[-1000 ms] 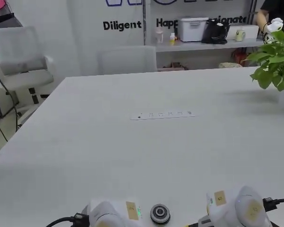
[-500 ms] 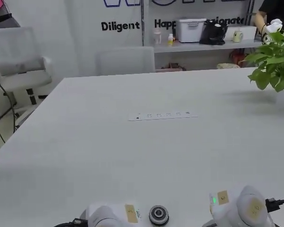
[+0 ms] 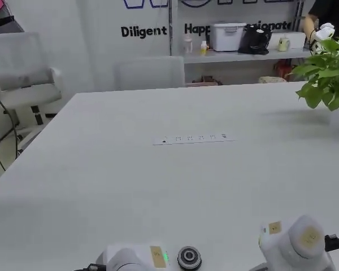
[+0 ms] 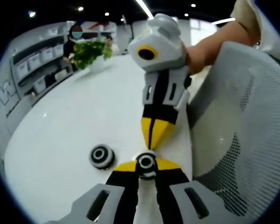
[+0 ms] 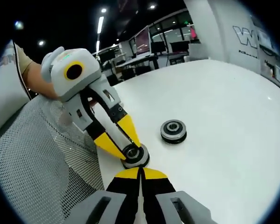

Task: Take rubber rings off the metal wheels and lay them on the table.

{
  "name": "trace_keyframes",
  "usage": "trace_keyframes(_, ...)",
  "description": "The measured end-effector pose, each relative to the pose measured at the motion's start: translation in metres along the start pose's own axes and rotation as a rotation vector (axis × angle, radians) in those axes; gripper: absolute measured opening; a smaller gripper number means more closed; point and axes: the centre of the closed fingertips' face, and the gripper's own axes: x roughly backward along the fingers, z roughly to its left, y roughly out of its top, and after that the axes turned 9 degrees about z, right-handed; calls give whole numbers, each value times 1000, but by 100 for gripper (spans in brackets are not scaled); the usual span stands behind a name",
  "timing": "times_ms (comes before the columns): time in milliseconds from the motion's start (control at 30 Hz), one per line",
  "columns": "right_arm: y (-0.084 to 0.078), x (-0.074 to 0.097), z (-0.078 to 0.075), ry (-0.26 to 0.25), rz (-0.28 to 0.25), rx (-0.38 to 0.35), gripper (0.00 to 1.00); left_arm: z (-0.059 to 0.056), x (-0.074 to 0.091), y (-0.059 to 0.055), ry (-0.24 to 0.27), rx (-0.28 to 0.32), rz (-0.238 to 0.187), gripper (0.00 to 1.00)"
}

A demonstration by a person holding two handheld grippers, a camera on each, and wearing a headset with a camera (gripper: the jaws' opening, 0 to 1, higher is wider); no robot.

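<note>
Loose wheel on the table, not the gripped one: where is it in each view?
Head view: loose wheel at bottom centre.
Left gripper view: lower left, left of the gripped wheel.
Right gripper view: right of centre, up-right of the gripped wheel.
Shared landmark: white table.

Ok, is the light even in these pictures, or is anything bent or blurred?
Head view: soft, even light, a faint shadow on the table beside the plant. Left gripper view: fisheye bends the table edge; the held wheel is sharp. Right gripper view: ceiling lamps glare against darkness.
</note>
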Motion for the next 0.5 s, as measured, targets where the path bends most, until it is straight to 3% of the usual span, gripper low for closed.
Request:
trace_keyframes(100, 2, 1, 0, 0, -11, -13, 0, 1, 0, 0, 3, 4, 0, 13)
trace_keyframes(233, 10, 4, 0, 23, -70, -77, 0, 1, -1, 1, 5, 8, -2, 12)
trace_keyframes(500, 11, 4, -1, 25, -81, -101, 0, 3, -2, 2, 17, 14, 3, 12)
